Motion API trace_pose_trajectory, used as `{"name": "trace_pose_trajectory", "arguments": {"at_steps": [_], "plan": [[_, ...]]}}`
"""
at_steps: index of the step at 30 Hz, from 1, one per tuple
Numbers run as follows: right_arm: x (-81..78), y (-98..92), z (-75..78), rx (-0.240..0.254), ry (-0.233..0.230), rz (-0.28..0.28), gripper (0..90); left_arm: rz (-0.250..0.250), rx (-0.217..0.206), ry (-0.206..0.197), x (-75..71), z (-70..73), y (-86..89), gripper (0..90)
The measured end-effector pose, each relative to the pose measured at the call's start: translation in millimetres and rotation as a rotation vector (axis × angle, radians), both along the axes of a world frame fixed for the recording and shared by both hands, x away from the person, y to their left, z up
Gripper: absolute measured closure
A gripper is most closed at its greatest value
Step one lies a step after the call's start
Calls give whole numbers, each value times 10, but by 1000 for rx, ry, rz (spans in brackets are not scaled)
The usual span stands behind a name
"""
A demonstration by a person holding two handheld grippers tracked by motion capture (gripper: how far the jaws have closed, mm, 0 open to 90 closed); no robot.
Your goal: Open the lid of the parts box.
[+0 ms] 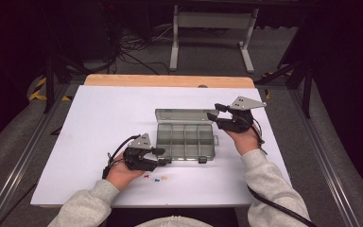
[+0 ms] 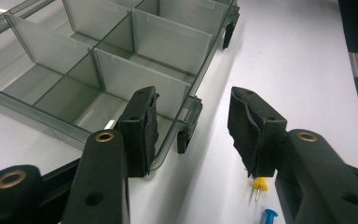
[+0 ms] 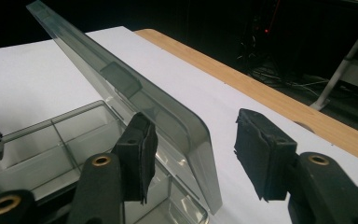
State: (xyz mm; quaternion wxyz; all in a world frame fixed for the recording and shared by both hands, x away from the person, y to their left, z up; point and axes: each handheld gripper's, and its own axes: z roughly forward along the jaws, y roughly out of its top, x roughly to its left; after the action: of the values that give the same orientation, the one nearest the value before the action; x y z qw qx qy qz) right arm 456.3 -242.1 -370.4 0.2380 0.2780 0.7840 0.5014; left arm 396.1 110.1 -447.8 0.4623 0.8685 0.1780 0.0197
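From the high view, your left gripper (image 1: pixel 163 157) sits at the near left corner of the clear plastic box (image 1: pixel 185 140), which lies open in the middle of the white table (image 1: pixel 99 123). Your right gripper (image 1: pixel 216 115) is at the far right corner of that box, by the raised lid (image 1: pixel 182 115). Three pushpins (image 1: pixel 155 178) lie on the table just beside your left hand (image 1: pixel 120 174), in front of the box.

In the left gripper view, your jaws stand partly apart. One pad (image 2: pixel 142 130) lies against the rounded corner of the box; whether it presses there you cannot tell. The other pad hangs over bare table, well off the box wall. The black latch (image 2: pixel 189 126) on the box's front sits in the gap between them, touched by neither. A yellow pushpin (image 2: pixel 259 184) and a blue pushpin (image 2: pixel 270 215) lie on the table under the outer jaw.

In the right gripper view, your jaws are again partly apart and grip nothing. The lid stands tilted up on its hinge, its rounded corner in the gap. One pad (image 3: pixel 137 156) is over the box's compartments on the lid's inner side; the other pad is clear of the lid, over the table
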Motion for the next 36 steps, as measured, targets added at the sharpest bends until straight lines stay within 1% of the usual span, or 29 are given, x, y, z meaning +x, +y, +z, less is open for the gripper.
{"name": "trace_pose_trajectory", "arguments": {"at_steps": [6,7,8,13,19,23,28,30,31,36], "plan": [[122,4,-32,4,17,-24,485,-7,3,-3,2,1,-2,527],[122,4,-32,4,17,-24,485,-7,3,-3,2,1,-2,527],[164,-2,-45,13,25,-32,489,-9,7,-6,1,3,-3,527],[225,-6,-65,27,38,-40,501,-13,9,-7,1,5,-6,527],[300,0,-98,22,57,-47,537,-13,8,1,-1,7,-8,532],[342,9,-135,14,70,-54,542,-13,12,-1,-3,9,-8,532],[376,8,-168,21,91,-65,552,-26,25,-11,-2,16,-2,541],[400,11,-189,10,102,-65,564,-24,29,-15,-4,19,-1,541],[412,11,-196,6,100,-64,567,-25,30,-16,-7,21,-2,541],[460,13,-233,-1,126,-69,586,-31,34,-17,-10,23,2,541]]}}
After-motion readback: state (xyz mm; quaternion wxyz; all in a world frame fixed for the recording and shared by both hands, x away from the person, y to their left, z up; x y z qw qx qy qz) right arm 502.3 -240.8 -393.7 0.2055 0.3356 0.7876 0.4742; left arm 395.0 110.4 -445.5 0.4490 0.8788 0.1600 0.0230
